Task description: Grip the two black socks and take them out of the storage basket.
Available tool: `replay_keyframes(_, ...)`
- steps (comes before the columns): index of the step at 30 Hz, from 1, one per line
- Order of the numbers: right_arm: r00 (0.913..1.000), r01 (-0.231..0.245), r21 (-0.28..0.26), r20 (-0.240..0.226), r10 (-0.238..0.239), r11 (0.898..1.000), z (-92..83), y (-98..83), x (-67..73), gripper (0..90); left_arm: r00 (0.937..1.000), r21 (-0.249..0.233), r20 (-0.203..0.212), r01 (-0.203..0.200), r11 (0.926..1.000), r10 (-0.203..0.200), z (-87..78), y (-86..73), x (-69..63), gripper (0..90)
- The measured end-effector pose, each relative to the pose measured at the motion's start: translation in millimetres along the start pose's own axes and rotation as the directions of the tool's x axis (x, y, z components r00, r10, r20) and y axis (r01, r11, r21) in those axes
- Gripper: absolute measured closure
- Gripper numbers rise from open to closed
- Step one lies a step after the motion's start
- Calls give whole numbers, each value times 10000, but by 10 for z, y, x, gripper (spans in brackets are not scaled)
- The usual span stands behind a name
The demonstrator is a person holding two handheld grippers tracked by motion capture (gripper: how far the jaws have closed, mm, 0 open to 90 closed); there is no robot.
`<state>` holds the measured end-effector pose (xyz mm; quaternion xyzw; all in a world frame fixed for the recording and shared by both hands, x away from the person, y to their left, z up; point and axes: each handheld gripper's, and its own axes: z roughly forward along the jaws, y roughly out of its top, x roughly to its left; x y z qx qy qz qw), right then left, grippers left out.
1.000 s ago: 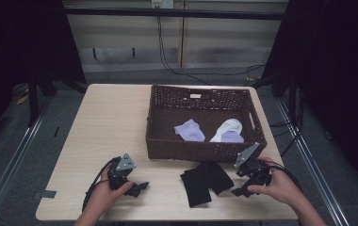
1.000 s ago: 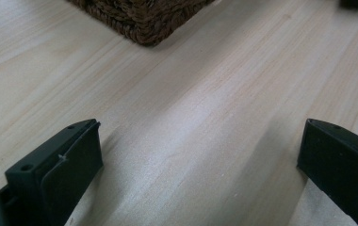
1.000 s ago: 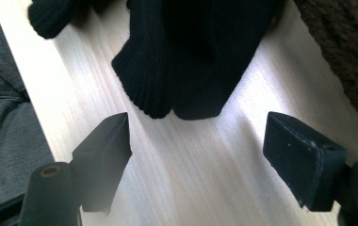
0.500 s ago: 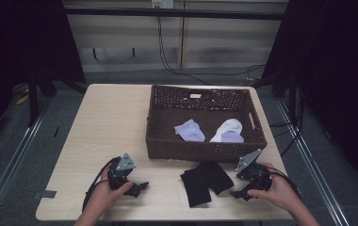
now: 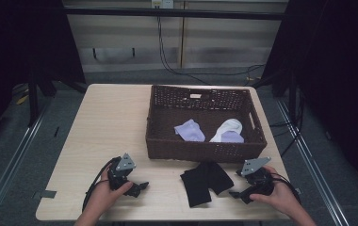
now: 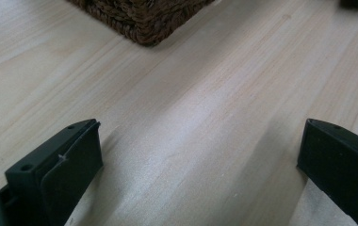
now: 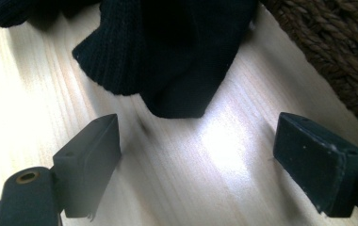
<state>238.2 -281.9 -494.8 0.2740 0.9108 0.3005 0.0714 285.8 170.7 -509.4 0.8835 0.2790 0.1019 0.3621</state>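
A pair of black socks (image 5: 207,180) lies on the wooden table (image 5: 101,127) just in front of the woven basket (image 5: 205,149). In the basket lie a lilac sock (image 5: 190,130) and a white sock (image 5: 227,130). My right gripper (image 5: 235,194) rests low on the table right of the black socks (image 7: 167,61), its jaws having just been opening; they stand wide apart with bare wood between them. My left gripper (image 5: 142,186) sits near the front left, open over bare table (image 6: 196,141), with the basket corner (image 6: 142,19) ahead of it.
The basket fills the back right half of the table, its near wall (image 7: 337,61) close beside my right gripper. Table edges run near both hands at the front. Black frame posts (image 5: 33,94) and cables (image 5: 167,52) stand beyond the table.
My right hand has sunk toward the table and come a little nearer the front edge, beside the black socks. The left hand has stayed still.
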Motion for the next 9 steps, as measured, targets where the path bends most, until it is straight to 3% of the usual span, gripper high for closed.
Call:
replay_keyframes(4,9999,54,-300,-99,-57,9995,4,-33,-5,148,10000,0,-1,-2,10000,2,0,0,0,0)
replay_keyframes(9,10000,-3,-304,-28,2,9995,-2,-42,2,148,10000,2,1,1,10000,-1,0,0,0,0)
